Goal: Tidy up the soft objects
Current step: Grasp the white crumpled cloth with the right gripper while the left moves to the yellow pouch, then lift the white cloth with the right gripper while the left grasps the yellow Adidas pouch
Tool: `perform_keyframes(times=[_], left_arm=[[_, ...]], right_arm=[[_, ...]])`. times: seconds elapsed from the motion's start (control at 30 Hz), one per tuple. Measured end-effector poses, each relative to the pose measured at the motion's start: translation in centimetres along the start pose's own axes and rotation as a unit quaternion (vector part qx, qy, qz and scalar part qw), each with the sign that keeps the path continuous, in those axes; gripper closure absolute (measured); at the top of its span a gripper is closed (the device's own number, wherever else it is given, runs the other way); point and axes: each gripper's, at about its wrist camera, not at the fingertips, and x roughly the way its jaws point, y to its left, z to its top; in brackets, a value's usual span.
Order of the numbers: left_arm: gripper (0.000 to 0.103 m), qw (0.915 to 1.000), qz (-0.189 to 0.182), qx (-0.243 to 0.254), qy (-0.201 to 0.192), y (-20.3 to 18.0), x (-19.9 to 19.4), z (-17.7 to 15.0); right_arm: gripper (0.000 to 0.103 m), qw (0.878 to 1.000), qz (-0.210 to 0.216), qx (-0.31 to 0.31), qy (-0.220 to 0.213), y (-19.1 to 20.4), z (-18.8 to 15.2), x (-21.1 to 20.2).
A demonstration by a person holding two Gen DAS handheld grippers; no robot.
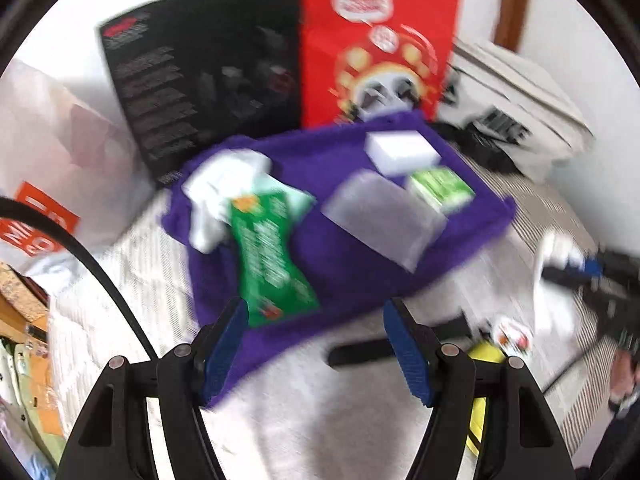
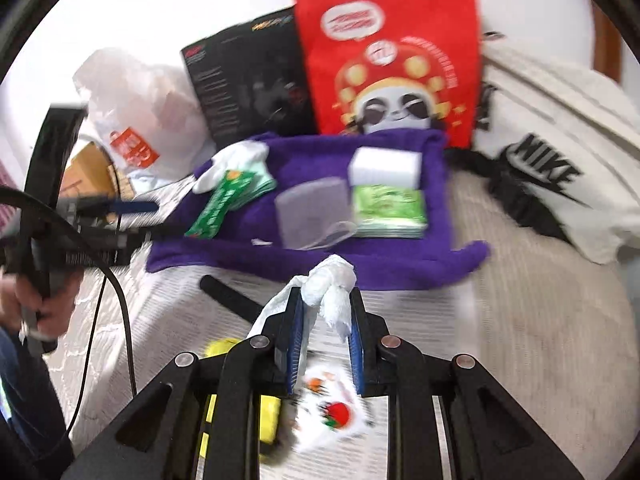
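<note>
My right gripper is pinched down on a crumpled white tissue, which bunches up between the blue pads and pokes out past the tips, with a tail hanging down inside the jaws. It hangs above the pale bedspread, just short of the near edge of the purple towel.

My left gripper has its jaws standing wide, nothing between the pads, over the near corner of that same towel.

On the towel, from my right camera: a white block sponge at the back, a green tissue pack touching its near side, a see-through grey pouch just left of that, and further left a long green wrapper lying tilted, half over a white cloth and a pale green pad.

Behind the towel a red bag with a panda face leans upright, with a black box beside it on the left and a white plastic bag further left. A white shirt with a black logo is heaped to the right.

Under my right jaws, on the bedspread: a small white packet with a printed picture, something yellow beside it, and a black stick lying flat. Both views are smeared with motion blur, so fine print is unreadable.
</note>
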Motion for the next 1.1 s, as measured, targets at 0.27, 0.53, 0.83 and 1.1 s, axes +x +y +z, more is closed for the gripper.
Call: perform_keyframes(times=[0.27,0.53,0.83,1.1], left_arm=[[0.034,0.9969,-0.064,-0.009,0.044,-3.9,1.1,-4.2],[0.026,0.9893,-0.111,-0.041,0.084,-6.6,1.7,-8.0],[0.021,0.9865,-0.120,-0.034,0.106,-10.7,3.0,-8.4],[0.074,0.9926,-0.087,0.000,0.085,-12.5,3.1,-7.9]], right_arm=[[0.082,0.998,-0.036,0.035,-0.024,-5.0,-2.0,-4.5],[0.082,0.997,-0.036,0.056,-0.042,-7.5,-3.2,-6.4],[0.082,0.995,-0.042,0.076,-0.050,-9.6,-4.2,-7.7],[0.082,0.994,-0.045,0.087,-0.044,-10.3,-4.7,-7.6]])
